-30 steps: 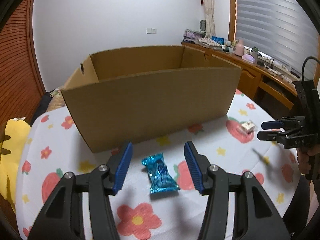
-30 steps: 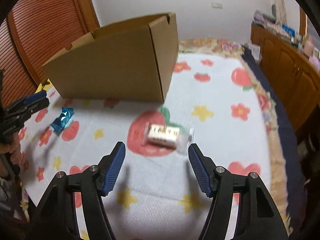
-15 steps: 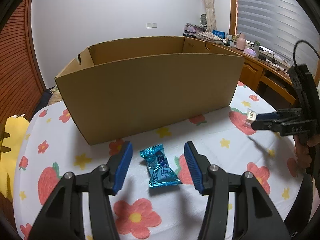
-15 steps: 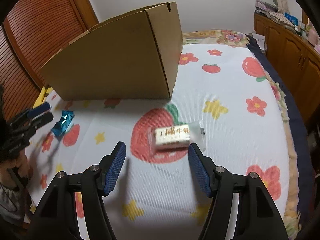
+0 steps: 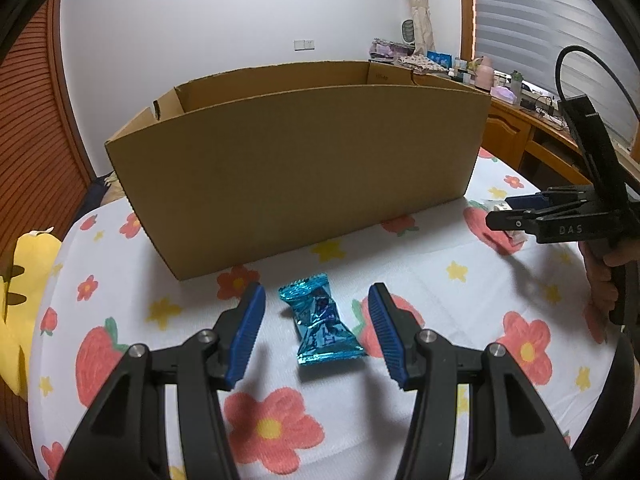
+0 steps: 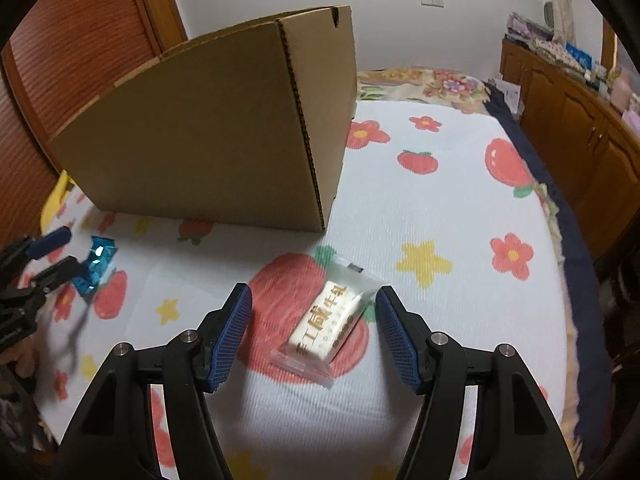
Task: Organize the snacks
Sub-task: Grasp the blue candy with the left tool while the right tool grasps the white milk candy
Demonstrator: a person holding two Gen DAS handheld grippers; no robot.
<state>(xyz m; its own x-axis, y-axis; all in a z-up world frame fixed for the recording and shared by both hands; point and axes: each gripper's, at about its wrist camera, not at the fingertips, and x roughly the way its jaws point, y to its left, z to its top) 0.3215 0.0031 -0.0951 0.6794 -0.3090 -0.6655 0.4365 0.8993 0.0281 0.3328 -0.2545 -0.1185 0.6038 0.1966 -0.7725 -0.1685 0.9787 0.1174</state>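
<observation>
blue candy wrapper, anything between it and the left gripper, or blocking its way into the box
Nothing lies between the open left gripper and the blue candy wrapper; it sits between the fingers. The cardboard box presents its tall near wall, so the wrapper must go up over it.

I see a white cloth [image 5: 400, 280] printed with red flowers, strawberries and yellow stars spread over the surface ahead of me; a yellow plush shape [image 5: 24, 280] sits at its left edge; behind it a plain white wall [image 5: 220, 20] carries a small switch plate [image 5: 304, 44]; reddish slatted wooden panelling [image 6: 80, 40] runs along the left side; on the right I make out a wooden cabinet [image 6: 580, 120] with panelled doors, its top crowded with small bottles and packets too small to name; above it hang window blinds [image 5: 540, 20], with a pale curtain [image 5: 422, 8] gathered beside them.
</observation>
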